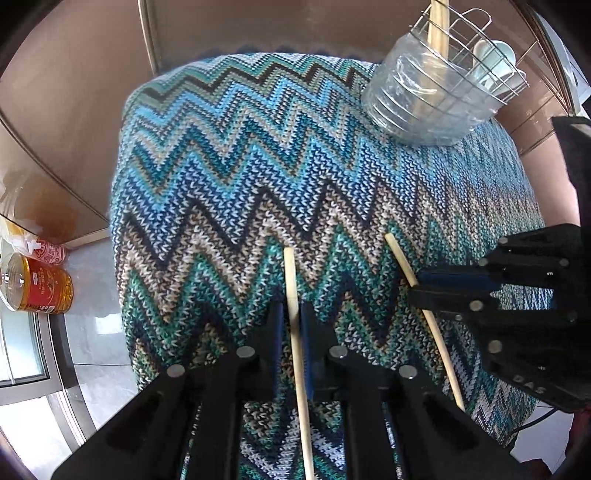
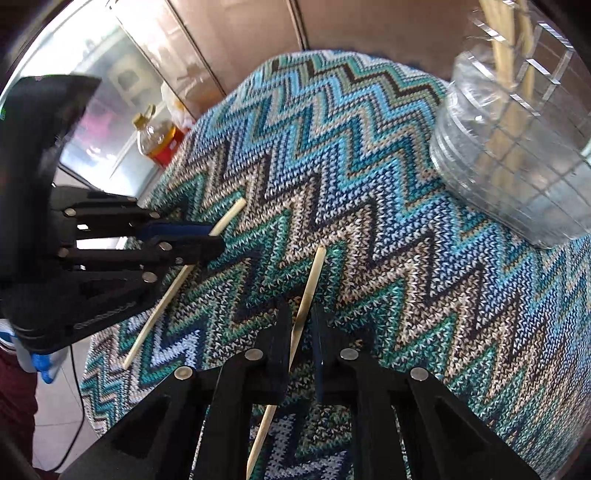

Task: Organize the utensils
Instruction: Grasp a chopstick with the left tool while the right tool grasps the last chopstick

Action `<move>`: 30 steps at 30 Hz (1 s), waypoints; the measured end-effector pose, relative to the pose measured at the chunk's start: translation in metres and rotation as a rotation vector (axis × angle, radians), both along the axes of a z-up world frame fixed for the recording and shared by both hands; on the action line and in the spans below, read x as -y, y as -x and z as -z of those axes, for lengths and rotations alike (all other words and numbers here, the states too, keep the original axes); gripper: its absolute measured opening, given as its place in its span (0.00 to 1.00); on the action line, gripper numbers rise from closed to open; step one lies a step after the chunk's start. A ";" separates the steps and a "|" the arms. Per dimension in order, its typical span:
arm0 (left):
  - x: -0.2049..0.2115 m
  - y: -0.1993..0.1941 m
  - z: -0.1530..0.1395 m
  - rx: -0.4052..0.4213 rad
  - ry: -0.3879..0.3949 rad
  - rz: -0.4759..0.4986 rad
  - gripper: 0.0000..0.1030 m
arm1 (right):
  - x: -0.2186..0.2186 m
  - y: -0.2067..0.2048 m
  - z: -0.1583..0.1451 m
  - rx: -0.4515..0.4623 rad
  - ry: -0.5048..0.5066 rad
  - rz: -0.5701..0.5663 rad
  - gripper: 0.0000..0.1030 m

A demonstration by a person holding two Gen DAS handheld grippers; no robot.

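Observation:
Two pale wooden chopsticks are over the zigzag knit cloth (image 1: 229, 155). My left gripper (image 1: 292, 317) is shut on one chopstick (image 1: 290, 273), which runs back between its fingers. My right gripper (image 1: 417, 284) comes in from the right, shut on the other chopstick (image 1: 397, 254). In the right wrist view my right gripper (image 2: 304, 325) grips its chopstick (image 2: 314, 273). The left gripper (image 2: 218, 238) holds the other chopstick (image 2: 231, 218) at left. A clear plastic holder (image 1: 417, 99) with chopsticks (image 1: 437, 26) stands at the far right.
A wire rack (image 1: 476, 40) with pale spoons (image 1: 495, 55) sits behind the clear holder. An oil bottle (image 1: 37, 284) stands on the floor at left, also in the right wrist view (image 2: 159, 140). Brown cabinet panels (image 1: 74, 92) lie behind the cloth.

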State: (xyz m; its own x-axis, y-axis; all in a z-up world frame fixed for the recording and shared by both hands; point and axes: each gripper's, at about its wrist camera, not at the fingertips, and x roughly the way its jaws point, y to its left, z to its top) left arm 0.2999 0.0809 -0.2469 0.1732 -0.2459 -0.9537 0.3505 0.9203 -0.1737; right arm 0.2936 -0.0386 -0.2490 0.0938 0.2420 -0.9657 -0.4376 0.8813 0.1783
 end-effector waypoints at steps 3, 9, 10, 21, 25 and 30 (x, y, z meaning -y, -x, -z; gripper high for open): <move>0.001 0.000 0.002 0.004 -0.010 0.007 0.08 | -0.005 -0.001 0.004 0.002 0.012 -0.004 0.08; 0.010 0.001 -0.001 0.005 -0.045 0.009 0.07 | -0.005 -0.004 0.006 0.001 0.003 0.007 0.08; 0.011 0.000 -0.001 0.004 -0.047 0.003 0.06 | 0.000 0.000 0.002 0.005 -0.001 0.010 0.08; 0.017 0.019 -0.021 0.095 -0.070 -0.054 0.04 | 0.045 0.043 -0.048 0.137 -0.102 0.025 0.05; 0.019 0.031 -0.036 0.141 -0.078 -0.084 0.04 | 0.063 0.063 -0.067 0.191 -0.150 0.043 0.05; 0.022 0.051 -0.064 0.212 -0.077 -0.114 0.04 | 0.087 0.093 -0.094 0.281 -0.223 0.069 0.05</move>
